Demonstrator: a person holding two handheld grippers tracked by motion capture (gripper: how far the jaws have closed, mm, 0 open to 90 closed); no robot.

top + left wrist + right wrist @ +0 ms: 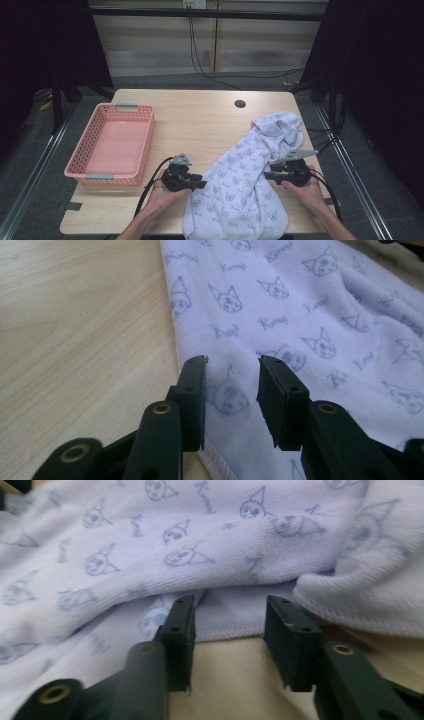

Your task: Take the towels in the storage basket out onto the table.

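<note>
One towel (250, 175), one basket (111, 145) and two grippers share the counter (200, 120) as we look down from above. The white towel, printed with pale blue cat faces, lies to the right of the pink basket and well apart from it, its long axis slanting from the counter's near edge up toward the far right corner, where the cloth bunches into folds; its near end spills over the near edge. The basket sits by the counter's left edge. Bare wood lies open between basket and towel and across the far half of the counter, up to a small round hole (240, 104). We see the left gripper (199, 181) at the towel's left hem, its jaws parted and holding nothing, poised over the cloth just inside the stitched edge. The right gripper (267, 175) meets the towel's right side, jaws likewise spread and empty, with a hemmed edge lying between them on the wood.
</note>
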